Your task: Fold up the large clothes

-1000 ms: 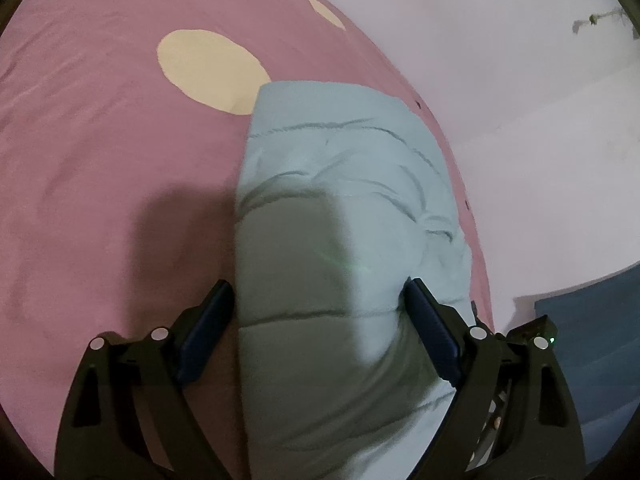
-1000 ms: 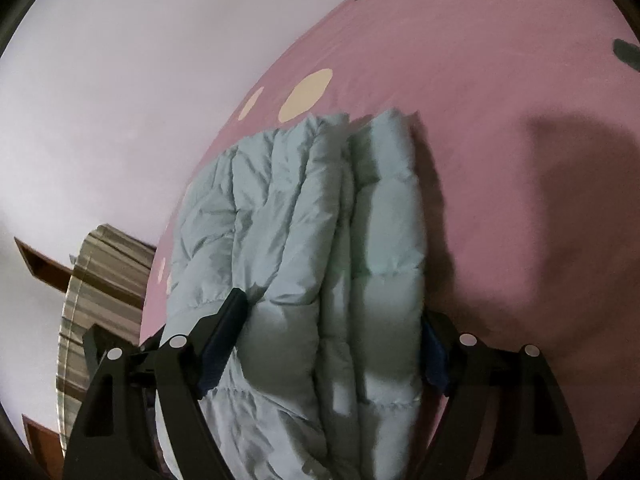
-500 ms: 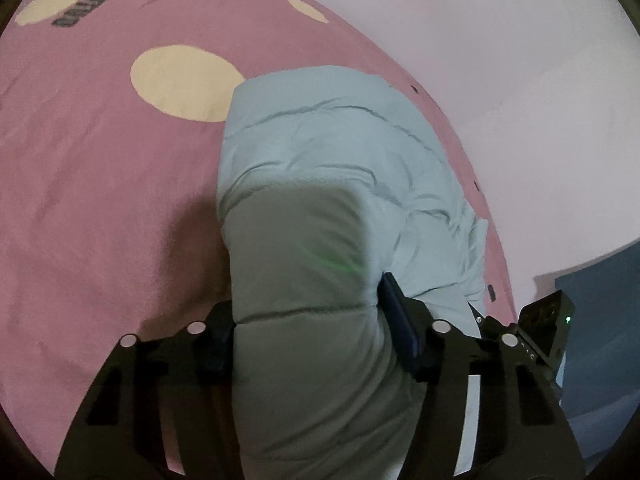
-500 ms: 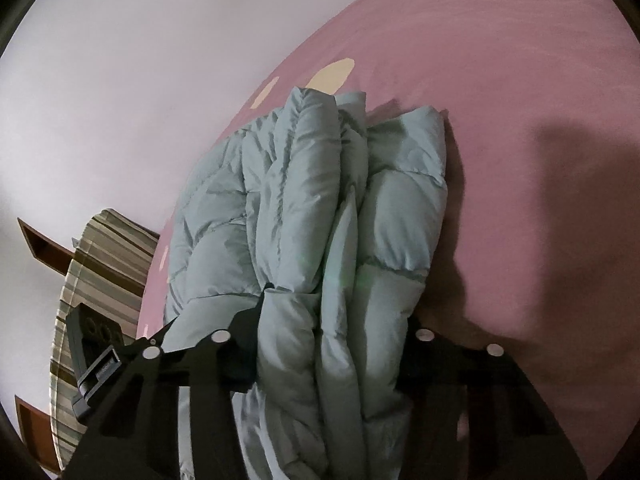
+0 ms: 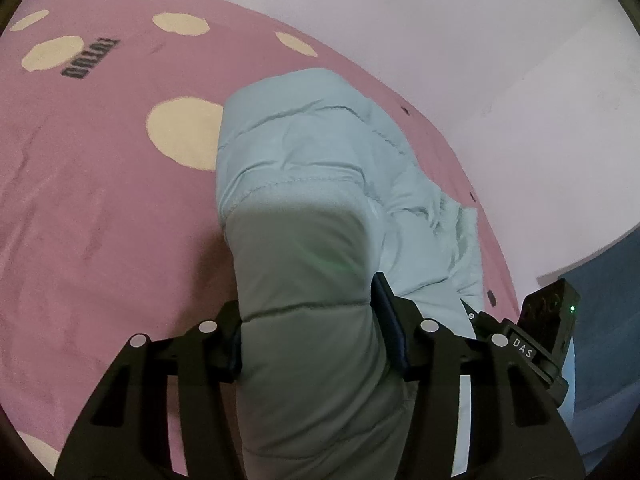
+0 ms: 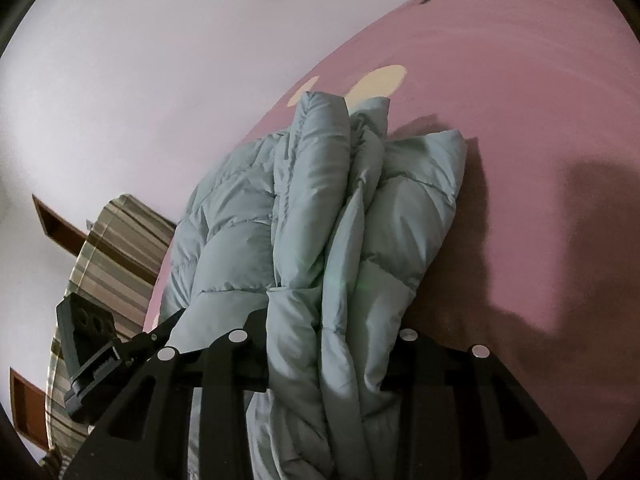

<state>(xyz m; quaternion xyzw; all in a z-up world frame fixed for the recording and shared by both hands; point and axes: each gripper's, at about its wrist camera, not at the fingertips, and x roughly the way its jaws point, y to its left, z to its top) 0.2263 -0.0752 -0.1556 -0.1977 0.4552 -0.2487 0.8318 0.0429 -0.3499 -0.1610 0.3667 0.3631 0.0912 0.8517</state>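
Observation:
A pale blue quilted down jacket (image 5: 312,168) lies folded on a pink bed cover (image 5: 100,220) with cream dots. My left gripper (image 5: 308,332) is closing on one thick padded end of the jacket, both pads pressed into it and lifting it. In the right wrist view the jacket (image 6: 320,220) is bunched into several upright folds. My right gripper (image 6: 324,360) is also closing, squeezing those folds between its fingers. The other gripper's black body (image 6: 88,348) shows at the lower left there, and at the right edge (image 5: 548,320) of the left wrist view.
A white wall (image 5: 440,20) runs along the bed's far side. A striped cushion or chair (image 6: 108,256) and brown wooden pieces (image 6: 52,216) stand beyond the bed's edge. A dark blue surface (image 5: 604,280) lies past the bed on the right. The pink cover (image 6: 520,120) stretches away.
Both grippers have closed from wide apart onto the jacket, which is now pinched and bunched. The gripped ends have risen off the bed cover.

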